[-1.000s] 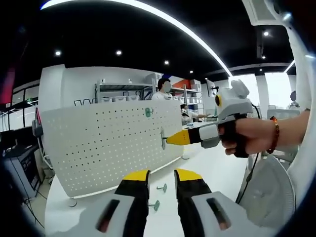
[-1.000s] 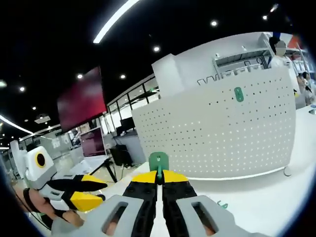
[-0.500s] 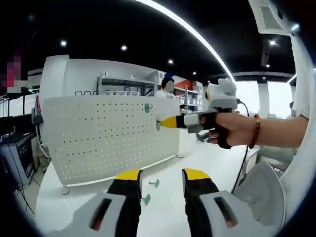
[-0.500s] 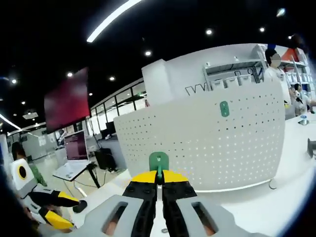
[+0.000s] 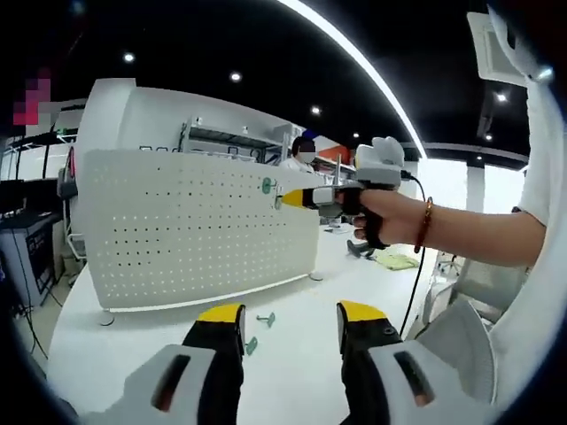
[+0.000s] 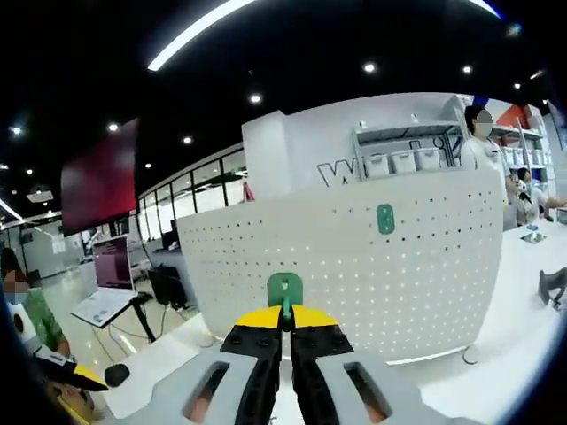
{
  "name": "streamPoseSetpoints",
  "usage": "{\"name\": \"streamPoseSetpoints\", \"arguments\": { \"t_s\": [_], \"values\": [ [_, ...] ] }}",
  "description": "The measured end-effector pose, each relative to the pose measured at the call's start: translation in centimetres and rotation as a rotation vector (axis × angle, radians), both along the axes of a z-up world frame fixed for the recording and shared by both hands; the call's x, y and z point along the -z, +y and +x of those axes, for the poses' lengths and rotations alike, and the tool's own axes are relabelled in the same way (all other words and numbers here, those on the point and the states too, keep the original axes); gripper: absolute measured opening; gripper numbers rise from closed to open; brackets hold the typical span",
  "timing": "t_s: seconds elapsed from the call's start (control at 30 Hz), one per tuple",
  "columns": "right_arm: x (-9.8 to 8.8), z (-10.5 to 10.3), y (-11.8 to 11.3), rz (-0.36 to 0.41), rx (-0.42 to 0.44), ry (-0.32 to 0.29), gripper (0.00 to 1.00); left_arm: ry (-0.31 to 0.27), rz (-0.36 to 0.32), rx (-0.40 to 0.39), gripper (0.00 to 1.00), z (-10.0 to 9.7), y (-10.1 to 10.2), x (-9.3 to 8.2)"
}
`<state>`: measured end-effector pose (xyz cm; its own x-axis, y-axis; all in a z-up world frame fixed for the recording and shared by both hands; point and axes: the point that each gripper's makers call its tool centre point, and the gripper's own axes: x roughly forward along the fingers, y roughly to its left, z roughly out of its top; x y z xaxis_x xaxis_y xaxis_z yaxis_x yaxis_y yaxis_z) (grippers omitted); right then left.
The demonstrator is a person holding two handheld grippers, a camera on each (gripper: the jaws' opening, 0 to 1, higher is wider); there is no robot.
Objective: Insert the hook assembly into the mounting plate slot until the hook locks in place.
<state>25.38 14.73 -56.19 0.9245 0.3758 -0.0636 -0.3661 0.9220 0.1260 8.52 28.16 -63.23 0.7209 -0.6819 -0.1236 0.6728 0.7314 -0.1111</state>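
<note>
The white perforated mounting plate (image 5: 177, 235) stands upright on the table, with one green hook plate (image 5: 267, 185) fixed near its upper right. My right gripper (image 5: 288, 200), held by a hand, points its yellow tips at the board just right of and below that hook. In the right gripper view its jaws (image 6: 284, 312) are shut on a green hook assembly (image 6: 284, 288), facing the mounting plate (image 6: 354, 266) and the fixed hook (image 6: 384, 219). My left gripper (image 5: 291, 312) hangs low over the table, open, with nothing between its fingers.
Two loose green hooks (image 5: 266, 317) (image 5: 251, 345) lie on the white table (image 5: 133, 341) in front of the board. A person (image 6: 483, 150) stands behind the board by shelves. Another person (image 6: 22, 305) is at the far left. Board feet (image 6: 469, 358) rest on the table.
My right gripper has risen and moved left along the board toward the fixed hook, still holding its hook assembly. Both cameras have shifted; the left gripper stays open.
</note>
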Motion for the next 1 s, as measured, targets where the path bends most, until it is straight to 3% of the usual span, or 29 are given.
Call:
{"name": "streamPoseSetpoints", "arguments": {
  "t_s": [0.3,1.0],
  "values": [
    [-0.7,2.2,-0.4,0.024,0.044,-0.002,0.01,0.026,0.004,0.012,0.51,-0.4,0.2,0.2],
    [-2.3,6.6,-2.0,-0.023,0.129,-0.025,0.01,0.038,-0.019,0.024,0.58,0.6,0.8,0.3]
  ]
}}
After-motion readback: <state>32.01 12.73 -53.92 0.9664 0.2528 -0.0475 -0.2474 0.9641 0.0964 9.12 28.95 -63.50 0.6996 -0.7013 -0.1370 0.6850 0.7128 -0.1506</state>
